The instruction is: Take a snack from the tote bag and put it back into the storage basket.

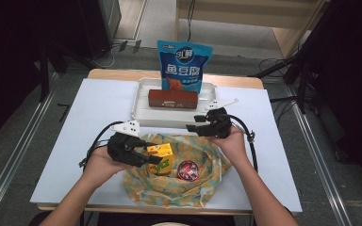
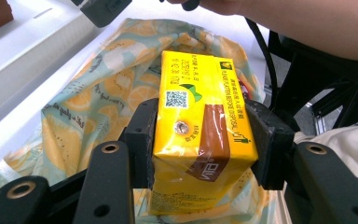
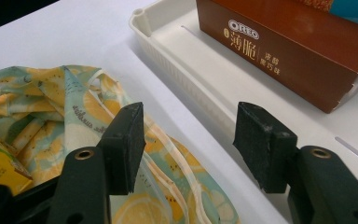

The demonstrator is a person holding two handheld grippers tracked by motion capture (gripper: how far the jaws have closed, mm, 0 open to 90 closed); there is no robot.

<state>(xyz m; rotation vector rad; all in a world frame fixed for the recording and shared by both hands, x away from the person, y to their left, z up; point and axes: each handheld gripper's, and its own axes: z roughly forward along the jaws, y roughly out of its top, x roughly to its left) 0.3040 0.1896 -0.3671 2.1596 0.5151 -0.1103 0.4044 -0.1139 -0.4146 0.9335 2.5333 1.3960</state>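
right now my left gripper (image 1: 143,155) has its jaws clamped on the yellow carton (image 1: 161,151), one pad on each side face; in the left gripper view the carton (image 2: 200,126) sits squarely between the pads, foil straw hole facing the camera. it's held over the fruit-print bag (image 1: 179,188), which lies spread on the white mat (image 1: 99,108) at the near edge of the table. a second carton, green and yellow (image 1: 161,166), and a round red tin (image 1: 187,170) lie in the bag just beside it.

my right gripper (image 1: 202,123) hovers at the bag's far right edge, near the front wall of the white tray (image 1: 143,101). its jaws stand well apart with nothing between them; in the right gripper view i see the bag's rim (image 3: 168,154) and the mat through the gap.

in the tray a brown oreo box (image 1: 173,99) lies flat, and a blue snack pouch (image 1: 184,63) stands upright behind it.
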